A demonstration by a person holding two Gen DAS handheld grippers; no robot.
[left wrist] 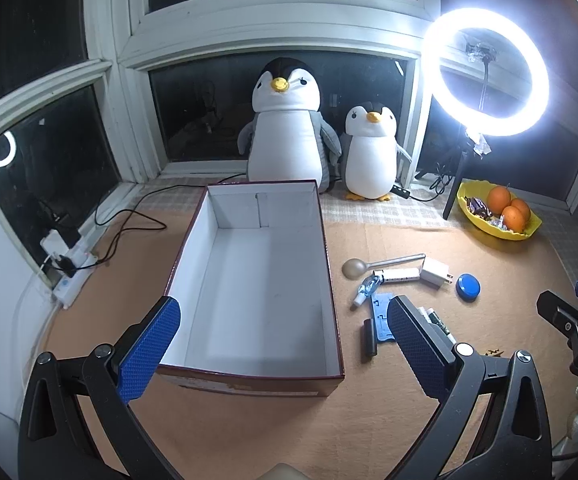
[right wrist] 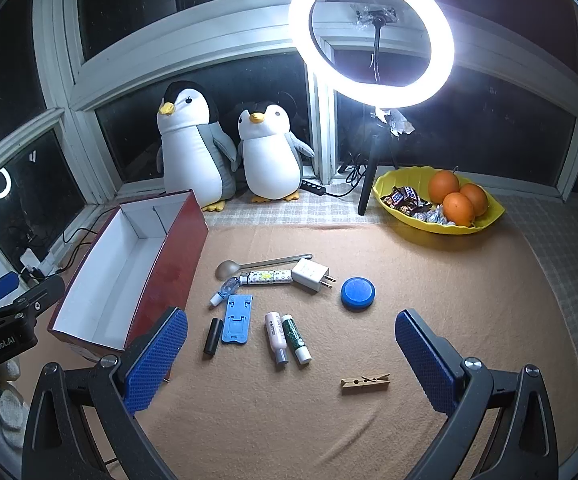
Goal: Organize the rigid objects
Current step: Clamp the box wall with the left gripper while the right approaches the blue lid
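Note:
A dark red box [left wrist: 193,240] [right wrist: 177,256] with a white inside stands open and holds nothing. Right of it, small items lie on the tan mat: a spoon [right wrist: 227,269], a patterned tube [right wrist: 267,277], a white charger plug [right wrist: 310,275], a blue round lid [right wrist: 358,293], a blue phone stand [right wrist: 236,319], a black stick [right wrist: 213,336], two small tubes [right wrist: 287,338] and a wooden clothespin [right wrist: 365,383]. My left gripper [left wrist: 283,344] hangs open over the box's near end. My right gripper [right wrist: 291,350] hangs open above the tubes and clothespin.
Two plush penguins [right wrist: 229,152] sit by the window. A lit ring light [right wrist: 371,36] on a tripod stands at the back right beside a yellow bowl [right wrist: 483,222] of oranges and sweets. A power strip [left wrist: 71,276] and cables lie left of the box.

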